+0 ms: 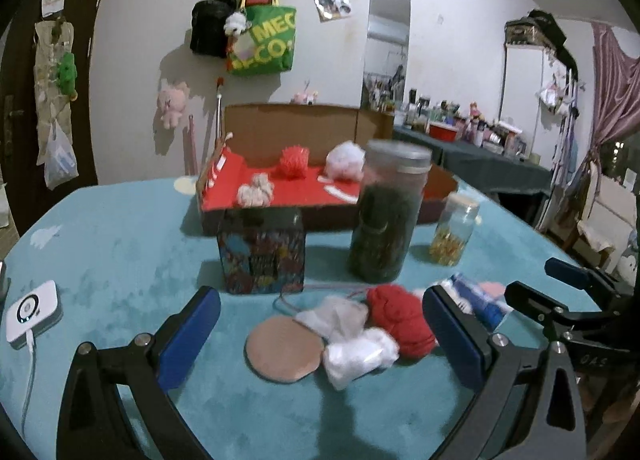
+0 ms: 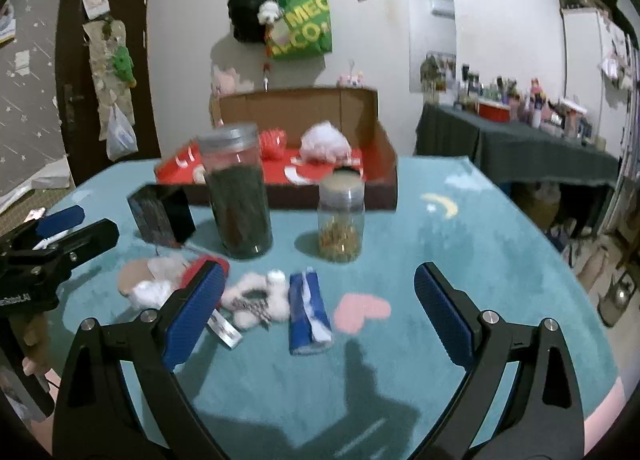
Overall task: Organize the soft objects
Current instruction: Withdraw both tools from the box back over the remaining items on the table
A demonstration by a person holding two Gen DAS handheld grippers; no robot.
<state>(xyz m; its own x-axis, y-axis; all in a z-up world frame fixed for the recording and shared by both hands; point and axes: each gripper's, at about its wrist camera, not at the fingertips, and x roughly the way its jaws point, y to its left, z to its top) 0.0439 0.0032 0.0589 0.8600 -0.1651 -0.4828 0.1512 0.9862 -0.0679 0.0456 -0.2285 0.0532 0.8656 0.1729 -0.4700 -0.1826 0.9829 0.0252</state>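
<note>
Near the lower centre of the frame, on the bench [image 1: 120,228], soft red and white balls [image 1: 372,324] lie between the released left claw [image 1: 320,344]. The right claw [image 2: 320,320], also released, may knock the tall jar [image 2: 238,196].

Red and white soft bundle [image 1: 368,332] on teal cloth, fluffy white toy [image 2: 260,296] nearby

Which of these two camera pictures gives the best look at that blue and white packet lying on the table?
The right wrist view: the blue packet lies whole and unobstructed between the gripper's fingers. In the left wrist view the packet sits at the right, partly hidden behind a finger, so only part shows.
</note>
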